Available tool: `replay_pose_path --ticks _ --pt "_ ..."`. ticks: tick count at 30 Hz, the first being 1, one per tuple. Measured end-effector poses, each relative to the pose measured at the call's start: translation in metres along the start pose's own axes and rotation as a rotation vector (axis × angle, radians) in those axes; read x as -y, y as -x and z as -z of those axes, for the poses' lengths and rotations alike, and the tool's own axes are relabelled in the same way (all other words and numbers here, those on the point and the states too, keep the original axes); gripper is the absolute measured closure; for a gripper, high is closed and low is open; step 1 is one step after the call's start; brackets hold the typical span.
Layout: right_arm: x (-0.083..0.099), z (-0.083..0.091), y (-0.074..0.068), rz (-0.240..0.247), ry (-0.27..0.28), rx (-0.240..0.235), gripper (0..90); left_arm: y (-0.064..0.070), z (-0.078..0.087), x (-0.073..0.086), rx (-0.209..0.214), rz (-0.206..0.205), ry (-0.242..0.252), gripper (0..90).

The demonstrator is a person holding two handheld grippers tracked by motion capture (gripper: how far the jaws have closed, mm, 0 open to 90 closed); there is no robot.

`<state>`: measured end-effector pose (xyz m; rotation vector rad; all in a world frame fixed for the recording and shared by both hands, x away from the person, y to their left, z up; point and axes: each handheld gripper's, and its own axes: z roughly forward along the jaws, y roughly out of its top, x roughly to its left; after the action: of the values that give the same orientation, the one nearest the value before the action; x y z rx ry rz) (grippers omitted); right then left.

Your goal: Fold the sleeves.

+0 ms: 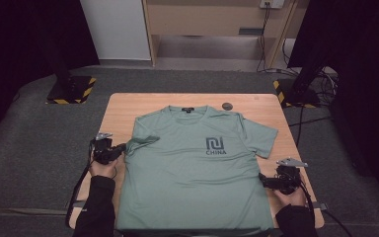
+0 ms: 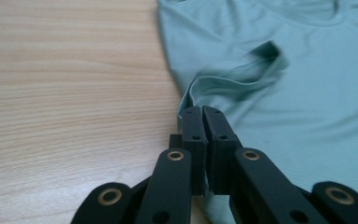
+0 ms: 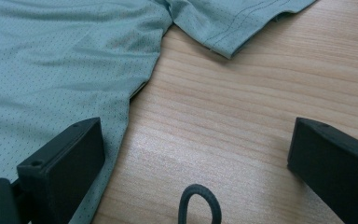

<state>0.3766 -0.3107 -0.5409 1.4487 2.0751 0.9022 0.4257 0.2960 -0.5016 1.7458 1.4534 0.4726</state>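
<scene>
Left hand-held gripper [image 2: 202, 112] clamped on the folded sleeve edge of the green T-shirt [image 1: 192, 173], spread flat on the table [image 1: 123, 106]. Right hand-held gripper [image 3: 196, 154] gaping wide beside the shirt's other side. Risk: thin grip slipping, sleeve flopping back, fold skewing.

Sage-green T-shirt [image 1: 192, 173] lies face up and spread flat on the table [image 1: 123, 106], collar toward the far edge, hem at the near edge. Dark chest logo reads "CHINA". One sleeve is spread flat; the other is folded inward over the body, its cuff edge puckered.
</scene>
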Motion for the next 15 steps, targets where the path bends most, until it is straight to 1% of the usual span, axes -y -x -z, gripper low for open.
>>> replay_pose_path --ticks 1,4,7,9,11,15 --pt "0.000 0.000 0.000 0.000 0.000 0.000 3.5 0.003 0.003 0.000 0.015 -0.002 0.011 88.1" --pt "0.000 0.000 0.000 0.000 0.000 0.000 3.5 0.014 0.012 -0.003 0.049 -0.024 0.034 88.0" --pt "0.000 0.000 0.000 0.000 0.000 0.000 3.5 0.025 0.017 -0.005 0.071 -0.046 0.045 88.0" --pt "0.000 0.000 0.000 0.000 0.000 0.000 3.5 0.033 0.016 -0.004 0.091 -0.054 0.038 87.9" --pt "0.000 0.000 0.000 0.000 0.000 0.000 3.6 0.041 0.013 -0.001 0.109 -0.060 0.020 87.8" --pt "0.000 0.000 0.000 0.000 0.000 0.000 3.6 0.057 0.007 0.003 0.118 -0.102 -0.026 87.7"
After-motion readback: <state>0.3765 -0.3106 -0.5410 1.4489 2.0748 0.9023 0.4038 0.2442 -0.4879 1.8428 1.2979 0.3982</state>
